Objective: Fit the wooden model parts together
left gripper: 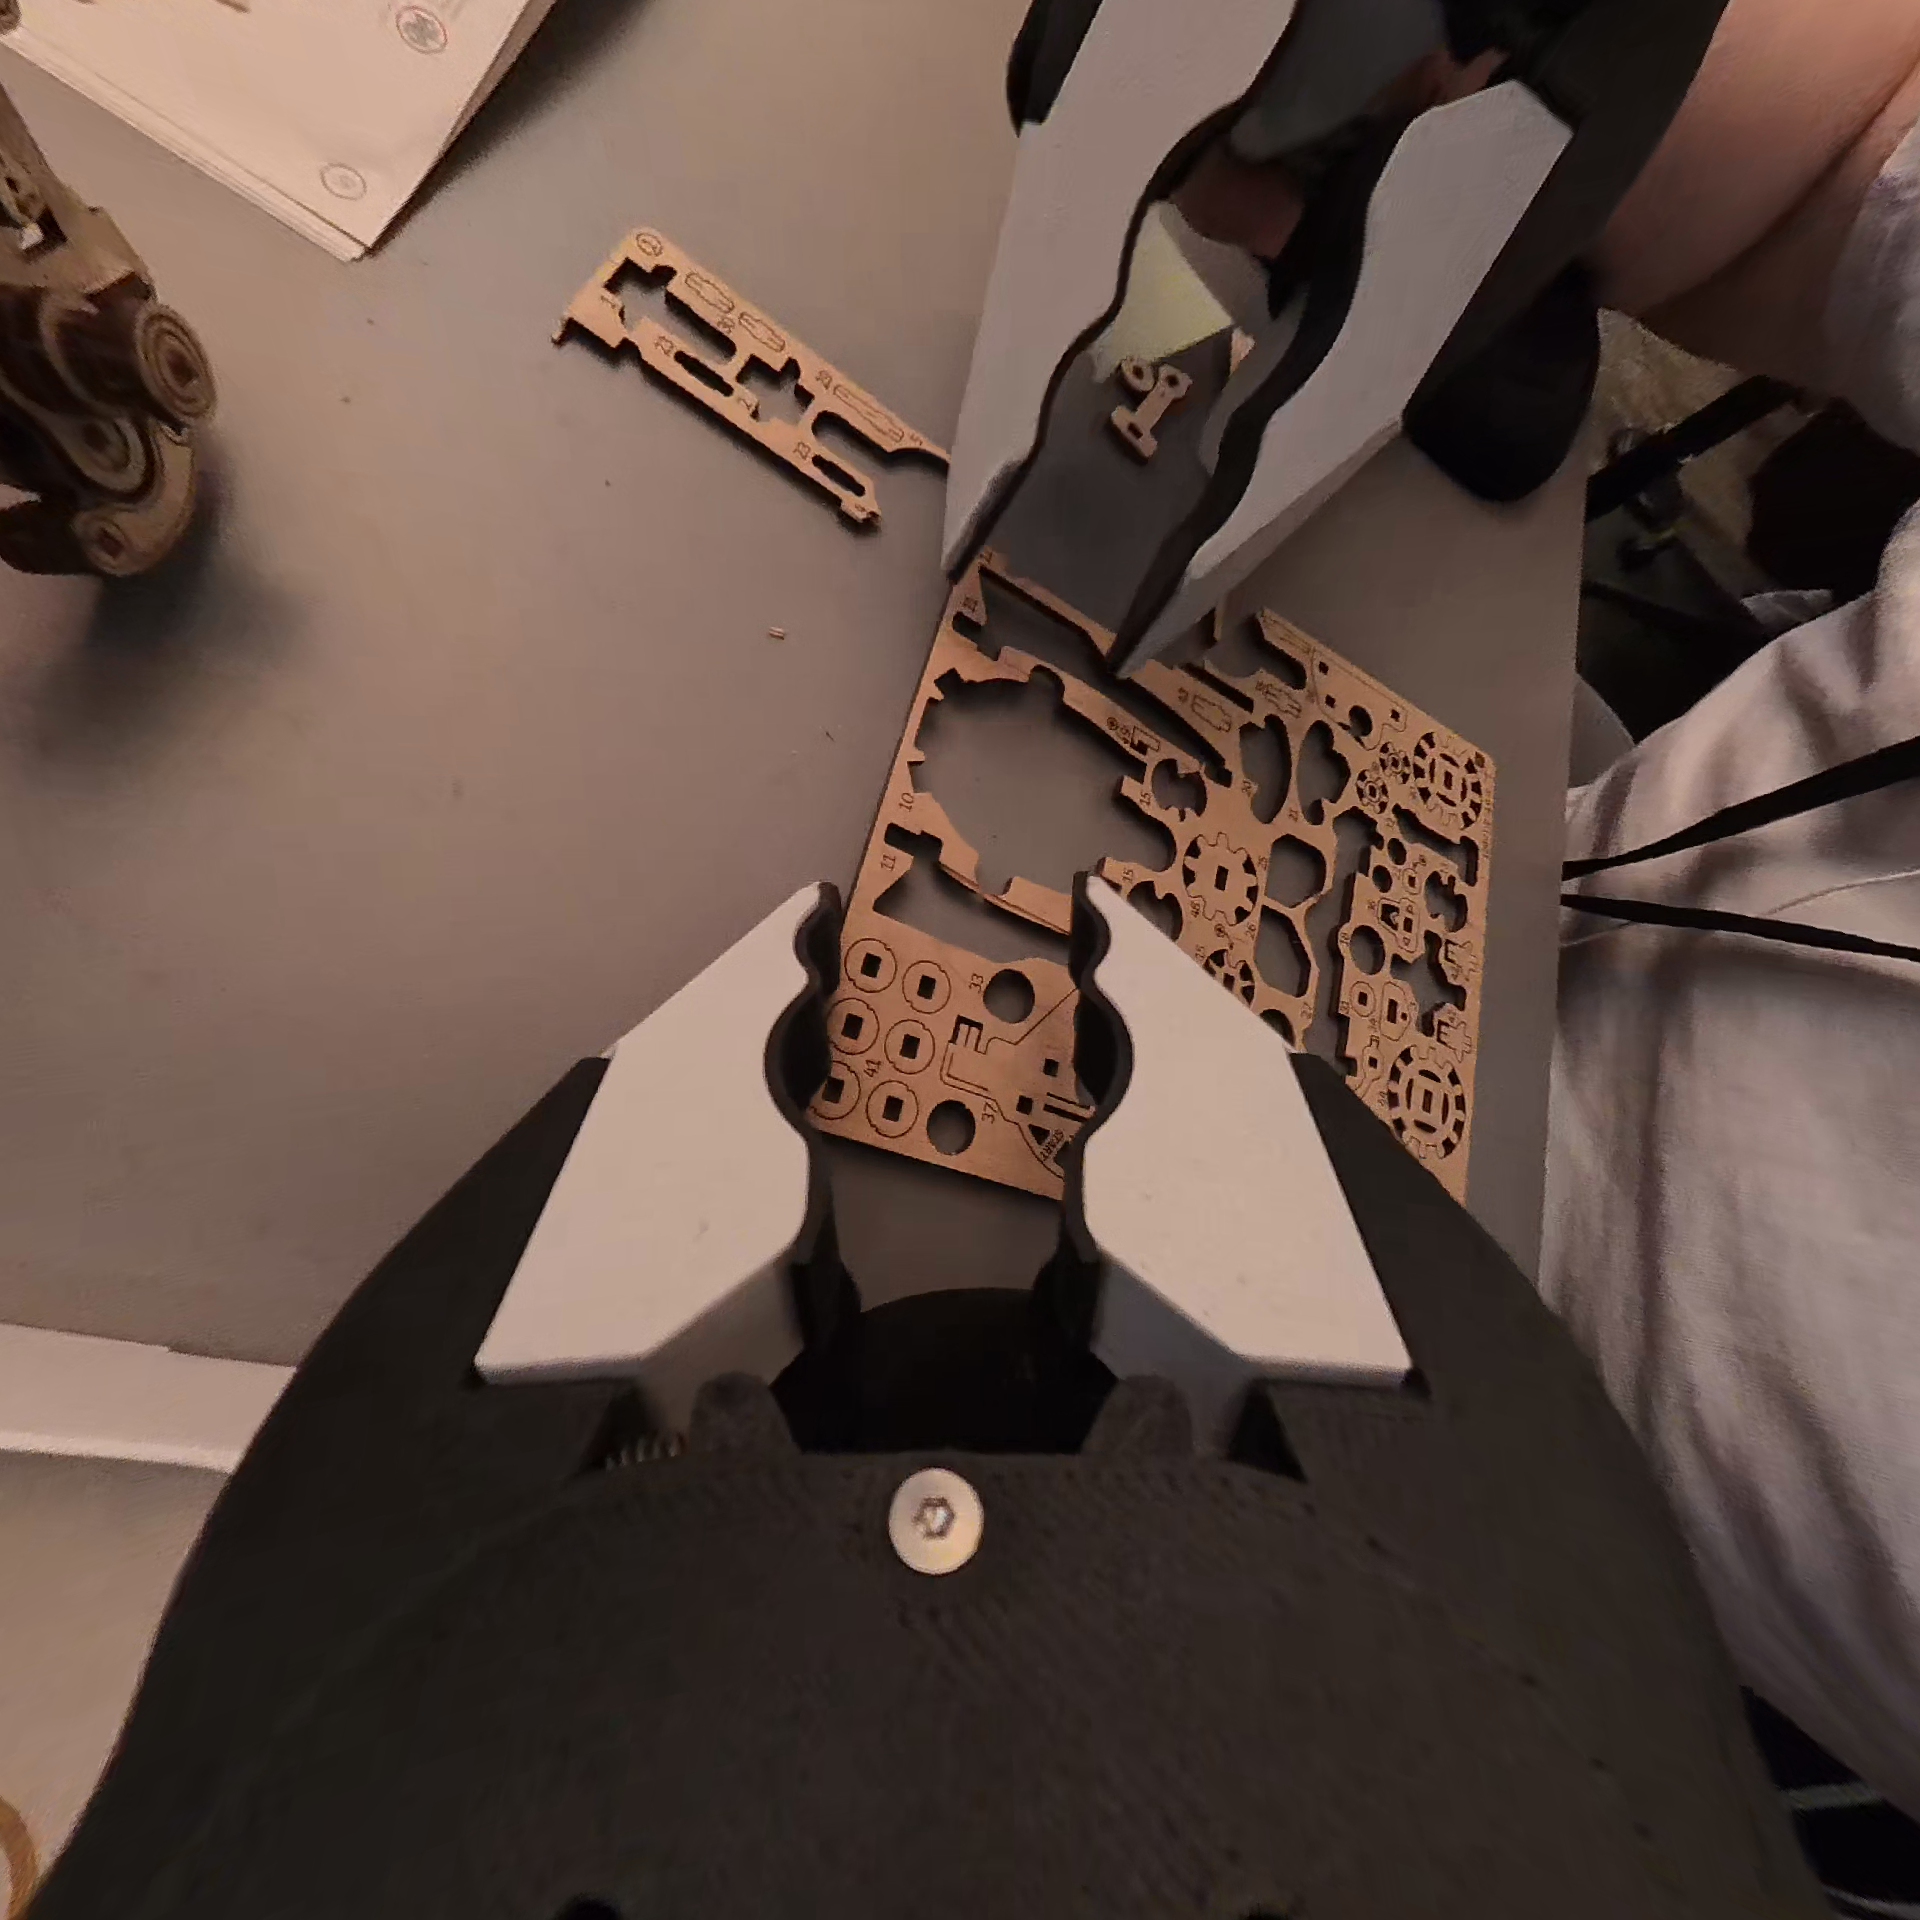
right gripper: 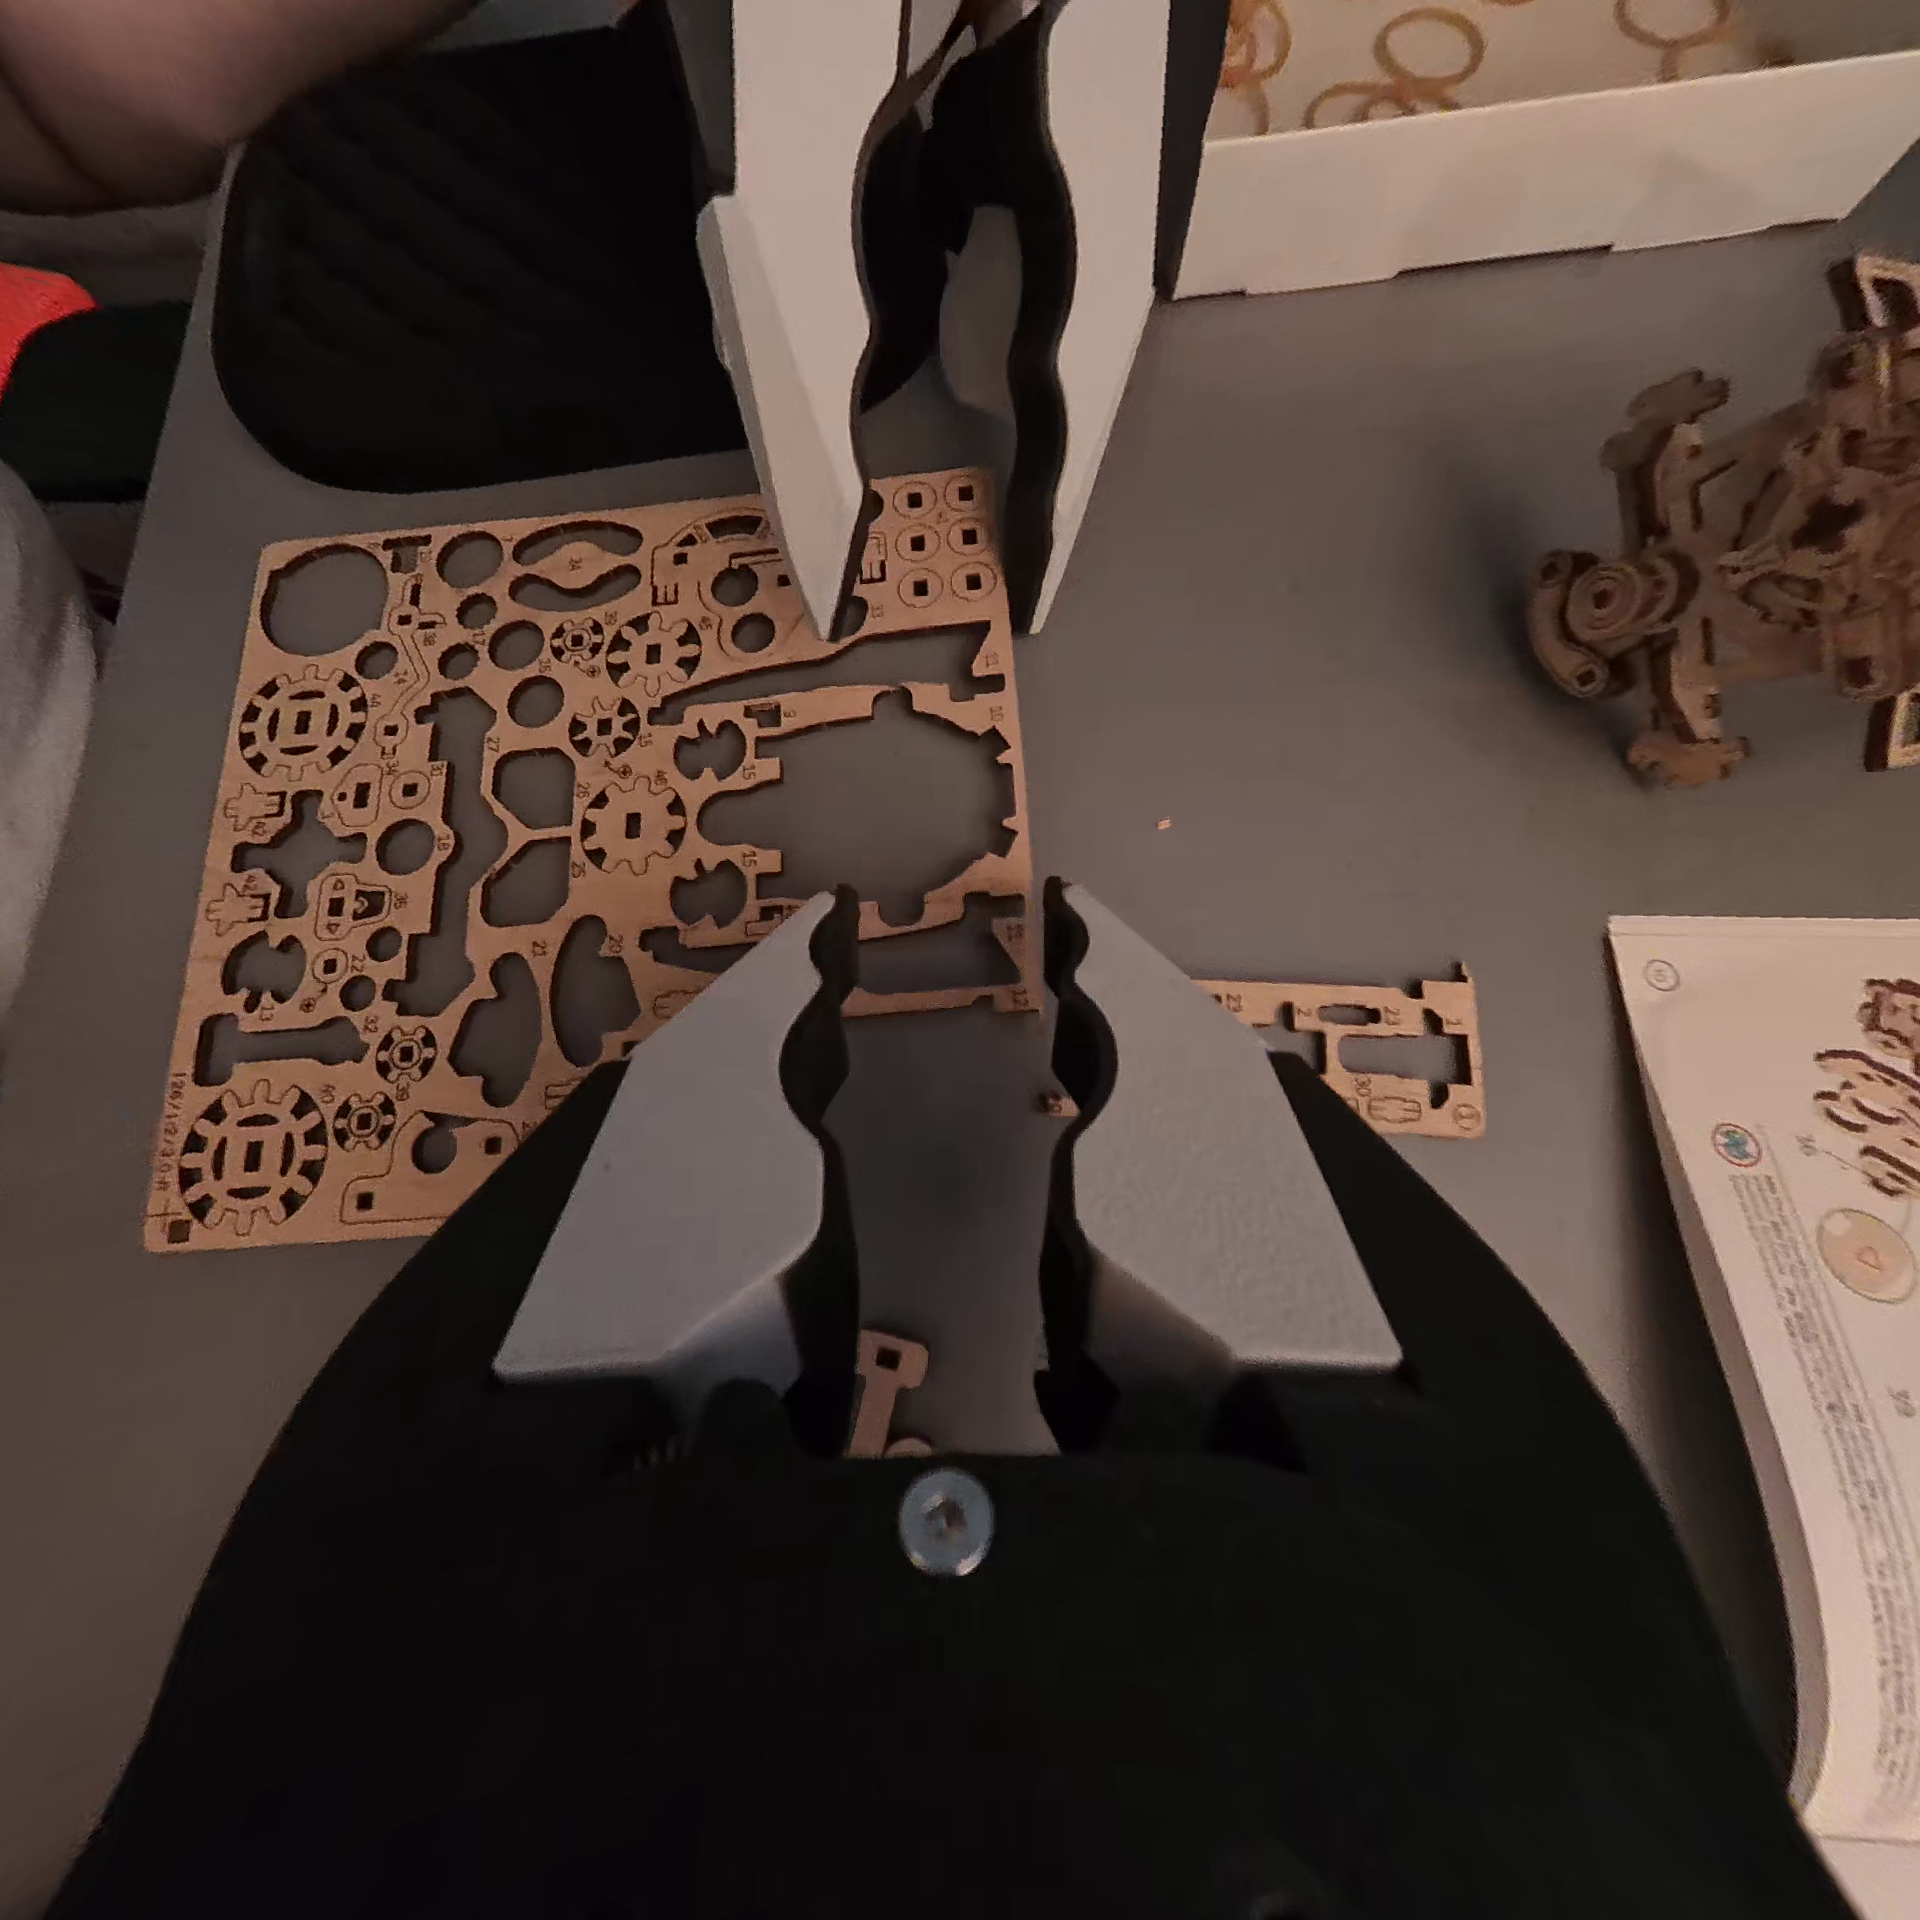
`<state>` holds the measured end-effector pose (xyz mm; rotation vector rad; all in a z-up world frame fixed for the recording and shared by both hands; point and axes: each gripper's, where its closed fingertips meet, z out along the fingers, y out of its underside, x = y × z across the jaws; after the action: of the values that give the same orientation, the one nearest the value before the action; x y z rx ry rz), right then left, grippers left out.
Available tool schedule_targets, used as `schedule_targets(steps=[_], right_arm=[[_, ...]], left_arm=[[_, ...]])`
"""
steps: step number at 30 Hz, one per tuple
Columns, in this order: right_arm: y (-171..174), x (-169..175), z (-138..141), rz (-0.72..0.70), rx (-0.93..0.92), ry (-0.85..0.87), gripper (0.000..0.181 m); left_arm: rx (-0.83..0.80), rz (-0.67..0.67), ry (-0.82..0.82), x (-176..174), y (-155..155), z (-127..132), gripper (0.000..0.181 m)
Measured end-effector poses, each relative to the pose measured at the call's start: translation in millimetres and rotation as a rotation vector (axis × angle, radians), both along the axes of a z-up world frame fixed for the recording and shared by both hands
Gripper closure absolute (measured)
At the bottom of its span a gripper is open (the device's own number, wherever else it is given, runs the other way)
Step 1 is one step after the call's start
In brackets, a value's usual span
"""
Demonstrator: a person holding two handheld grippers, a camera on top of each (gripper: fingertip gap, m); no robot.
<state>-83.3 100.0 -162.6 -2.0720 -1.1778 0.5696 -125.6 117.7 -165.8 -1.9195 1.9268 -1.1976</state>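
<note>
A: Where do things stand?

B: The big wooden sheet point(right gripper: 582, 831) lies flat on the grey desk point(right gripper: 1299, 623), left of centre in the right wrist view, many cut-outs already gone. A smaller wooden strip point(right gripper: 1382, 1049) lies just beside its lower right corner. The half-built model point(right gripper: 1745, 623) sits well apart at the right edge.

A: And the claws?

B: The left claw point(left gripper: 951, 894) is parted wide with nothing between its fingers, hovering over the lower edge of the sheet in its own view. The right claw point(right gripper: 945, 894) is also apart and empty, its tips over the sheet's near edge. One loose small piece point(left gripper: 1148, 405) lies on the desk behind the right claw, upper middle of the left wrist view.

A: What could go wrong?

B: I reckon the sheet is thin and will flex. Pushing a part out with only one claw bearing on it could tilt or slide the whole sheet across the smooth desk. Pressing off-centre might snap the thin bridges beside a gear rather than free it cleanly.

A: Anything else?

B: The loose piece sits almost under the right claw's body, where it could easily be swept off unseen. The light is dim, too.
</note>
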Motion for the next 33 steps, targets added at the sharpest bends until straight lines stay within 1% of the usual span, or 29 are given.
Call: schedule_targets(steps=[5,9,11,14,16,18,20,22,24,28,31,33], right_arm=[[4.0,-2.5,-11.5,0.008,-0.013,-0.101,0.146],[6.6,-6.6,-12.6,0.003,-0.038,-0.098,0.146],[6.0,-8.1,-11.2,0.028,-0.022,-0.11,0.146],[13.3,-5.8,-0.1,0.018,0.044,-0.102,0.147],[16.1,-5.9,6.5,0.02,0.027,-0.058,0.148],[20.5,-0.2,9.8,0.031,0.005,-0.07,0.148],[22.7,3.9,17.9,0.083,-0.003,-0.093,0.148],[21.6,7.2,23.7,0.145,-0.023,-0.132,0.148],[21.3,7.4,22.9,0.186,-0.055,-0.167,0.149],[19.1,-13.0,16.1,0.248,-0.056,-0.121,0.153],[17.5,-13.9,5.3,0.259,-0.014,-0.182,0.154],[16.9,-16.4,3.8,0.243,-0.015,-0.164,0.154]], left_arm=[[0.02,-0.004,-0.003,0.4,-0.2,-1.1,0.141],[0.02,-0.026,-0.002,0.2,-4.4,-2.7,0.15],[0.016,-0.029,0.0,0.2,-5.0,-3.3,0.153],[0.001,-0.038,0.007,-0.7,-7.0,-3.7,0.157],[0.009,-0.038,0.007,-0.7,-6.9,-4.0,0.157],[0.019,-0.036,0.011,-0.5,-6.3,-5.1,0.162],[0.031,-0.04,0.022,-1.0,-6.2,-7.9,0.174],[0.032,-0.045,0.023,-0.8,-7.2,-8.2,0.175],[0.036,-0.045,0.022,-0.9,-7.1,-8.3,0.175],[0.054,-0.05,0.019,-0.6,-7.1,-8.6,0.176],[0.092,-0.059,0.013,0.0,-7.6,-8.9,0.176],[0.113,-0.065,0.009,0.2,-7.8,-9.1,0.176]])
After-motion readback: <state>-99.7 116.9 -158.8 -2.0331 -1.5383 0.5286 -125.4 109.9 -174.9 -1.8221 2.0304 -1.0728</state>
